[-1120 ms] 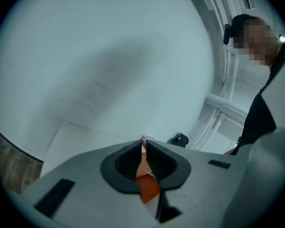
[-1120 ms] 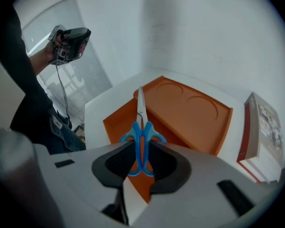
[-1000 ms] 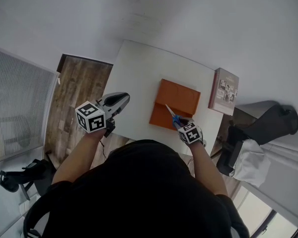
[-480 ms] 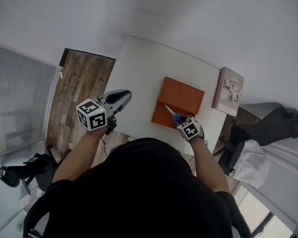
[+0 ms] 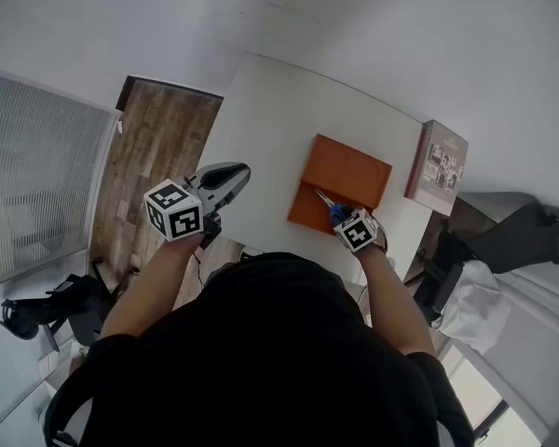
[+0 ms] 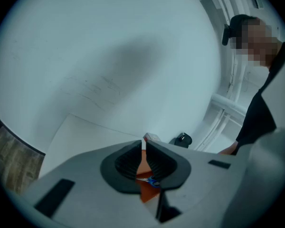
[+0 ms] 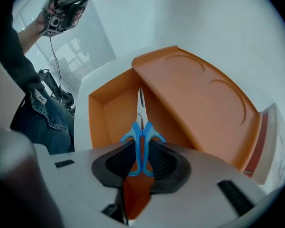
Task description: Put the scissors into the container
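Observation:
An orange container (image 5: 347, 175) lies on the white table (image 5: 261, 128). In the right gripper view its open compartment (image 7: 110, 112) sits left of a flat orange lid part (image 7: 199, 96) with round dents. My right gripper (image 7: 142, 145) is shut on the blue-handled scissors (image 7: 142, 136), whose blades point down into that compartment. In the head view the scissors (image 5: 332, 209) hang over the container's near edge, just ahead of the right gripper (image 5: 347, 222). My left gripper (image 5: 225, 177) is held in the air off the table's left side, shut with nothing in it (image 6: 143, 148).
A book (image 5: 443, 159) lies at the table's right edge, beside the container. Wooden floor (image 5: 154, 156) shows left of the table. A dark chair (image 5: 512, 236) stands at the right. A person's jeans (image 7: 42, 113) are close to the table's near side.
My right gripper has moved a little farther over the container's near edge with the scissors in it. The left gripper has stayed about where it was.

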The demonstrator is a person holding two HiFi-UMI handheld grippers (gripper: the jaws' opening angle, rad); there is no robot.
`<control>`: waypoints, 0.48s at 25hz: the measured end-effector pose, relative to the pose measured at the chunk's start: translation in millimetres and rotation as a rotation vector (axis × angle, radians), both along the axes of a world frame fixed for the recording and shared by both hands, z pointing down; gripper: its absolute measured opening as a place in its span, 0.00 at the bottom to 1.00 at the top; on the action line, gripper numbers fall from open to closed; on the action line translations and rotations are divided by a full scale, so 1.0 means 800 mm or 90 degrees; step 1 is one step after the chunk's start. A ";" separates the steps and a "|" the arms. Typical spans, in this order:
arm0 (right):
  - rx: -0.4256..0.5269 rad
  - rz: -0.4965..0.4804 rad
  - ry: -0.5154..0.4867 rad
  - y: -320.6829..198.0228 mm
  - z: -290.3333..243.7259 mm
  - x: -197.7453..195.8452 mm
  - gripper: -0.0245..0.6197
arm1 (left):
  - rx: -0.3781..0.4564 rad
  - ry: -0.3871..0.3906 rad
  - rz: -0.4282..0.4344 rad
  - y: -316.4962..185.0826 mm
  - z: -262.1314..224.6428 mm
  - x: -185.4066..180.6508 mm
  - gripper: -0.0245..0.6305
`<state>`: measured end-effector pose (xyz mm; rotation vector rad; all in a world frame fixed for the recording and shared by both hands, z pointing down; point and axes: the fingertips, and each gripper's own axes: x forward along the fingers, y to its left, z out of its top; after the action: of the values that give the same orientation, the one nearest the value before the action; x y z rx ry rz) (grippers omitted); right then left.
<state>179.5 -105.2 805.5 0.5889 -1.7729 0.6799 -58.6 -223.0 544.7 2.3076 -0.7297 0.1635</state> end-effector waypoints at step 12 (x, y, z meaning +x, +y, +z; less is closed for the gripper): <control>0.000 -0.056 0.013 -0.003 0.007 -0.018 0.18 | -0.013 -0.001 -0.012 0.013 0.007 -0.002 0.09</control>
<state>164.8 -107.8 811.1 0.5132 -1.7698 0.6110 -60.3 -212.3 550.5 2.2804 -0.7475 0.1641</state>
